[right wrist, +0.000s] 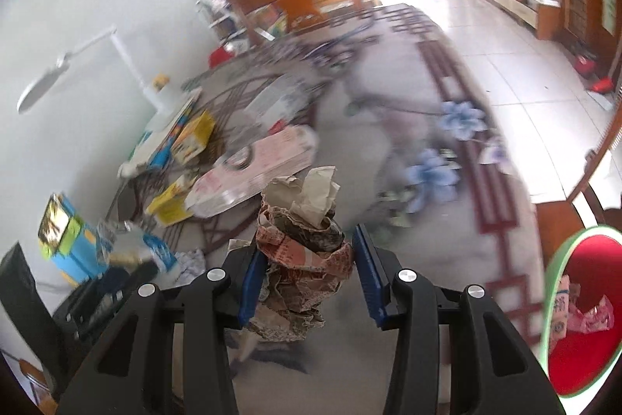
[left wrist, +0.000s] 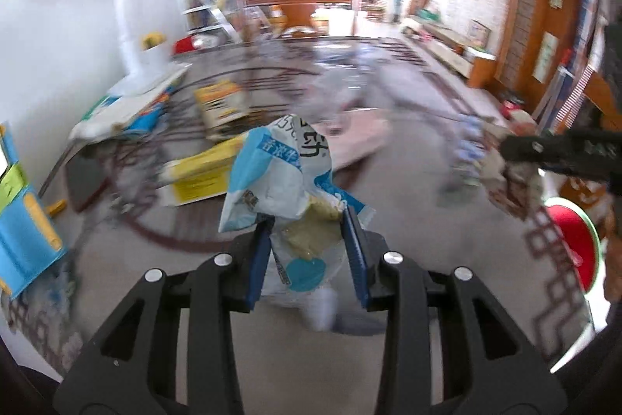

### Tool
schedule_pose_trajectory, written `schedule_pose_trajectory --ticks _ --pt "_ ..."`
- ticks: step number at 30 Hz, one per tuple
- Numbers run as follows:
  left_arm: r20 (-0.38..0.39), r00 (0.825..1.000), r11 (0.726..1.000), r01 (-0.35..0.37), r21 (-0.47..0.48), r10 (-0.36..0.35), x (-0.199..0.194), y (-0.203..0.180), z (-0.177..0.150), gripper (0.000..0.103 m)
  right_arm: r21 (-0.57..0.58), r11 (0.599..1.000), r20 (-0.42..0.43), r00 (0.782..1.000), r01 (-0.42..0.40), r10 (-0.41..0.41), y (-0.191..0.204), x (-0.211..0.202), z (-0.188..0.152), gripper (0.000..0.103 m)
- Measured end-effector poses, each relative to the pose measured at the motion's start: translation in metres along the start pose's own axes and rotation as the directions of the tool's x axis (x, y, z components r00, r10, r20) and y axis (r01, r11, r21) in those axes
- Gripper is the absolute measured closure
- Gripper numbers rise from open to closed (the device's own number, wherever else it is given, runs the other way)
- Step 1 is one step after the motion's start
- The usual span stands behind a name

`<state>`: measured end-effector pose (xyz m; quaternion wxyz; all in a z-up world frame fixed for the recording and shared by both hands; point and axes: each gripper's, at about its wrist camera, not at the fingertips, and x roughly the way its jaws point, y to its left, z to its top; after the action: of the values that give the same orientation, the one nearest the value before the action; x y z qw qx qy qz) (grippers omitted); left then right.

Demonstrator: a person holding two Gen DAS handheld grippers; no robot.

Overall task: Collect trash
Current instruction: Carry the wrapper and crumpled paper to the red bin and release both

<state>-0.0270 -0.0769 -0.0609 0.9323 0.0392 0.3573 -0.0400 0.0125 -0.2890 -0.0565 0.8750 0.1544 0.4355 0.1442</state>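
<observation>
You're working over grey patterned carpet (right wrist: 408, 298), tiled living-room floor (right wrist: 505, 37) at 1 o'clock. Left gripper (left wrist: 307, 240) clamping crumpled blue-white plastic snack bag (left wrist: 280, 174), long axis pointing 12 o'clock; right gripper (right wrist: 307, 271) pinching crumpled red-printed paper wad (right wrist: 303, 244), upright. Red green-rimmed bin (right wrist: 583, 310) sitting at 4 o'clock.

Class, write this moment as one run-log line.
left gripper: shut on blue-white snack bag | right gripper: shut on crumpled paper wad | red bin: right, holds wrappers
</observation>
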Motion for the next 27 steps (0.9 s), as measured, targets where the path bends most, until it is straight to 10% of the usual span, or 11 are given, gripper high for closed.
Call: schedule_pose_trajectory --ticks 27 --pt "-0.065 0.942 0.924 0.335 0.186 -0.328 0.002 -0.157 0.011 0.068 0.246 0.941 0.163 0.948 0.231 -0.275 -0.129 -0.091 0.003 0.060"
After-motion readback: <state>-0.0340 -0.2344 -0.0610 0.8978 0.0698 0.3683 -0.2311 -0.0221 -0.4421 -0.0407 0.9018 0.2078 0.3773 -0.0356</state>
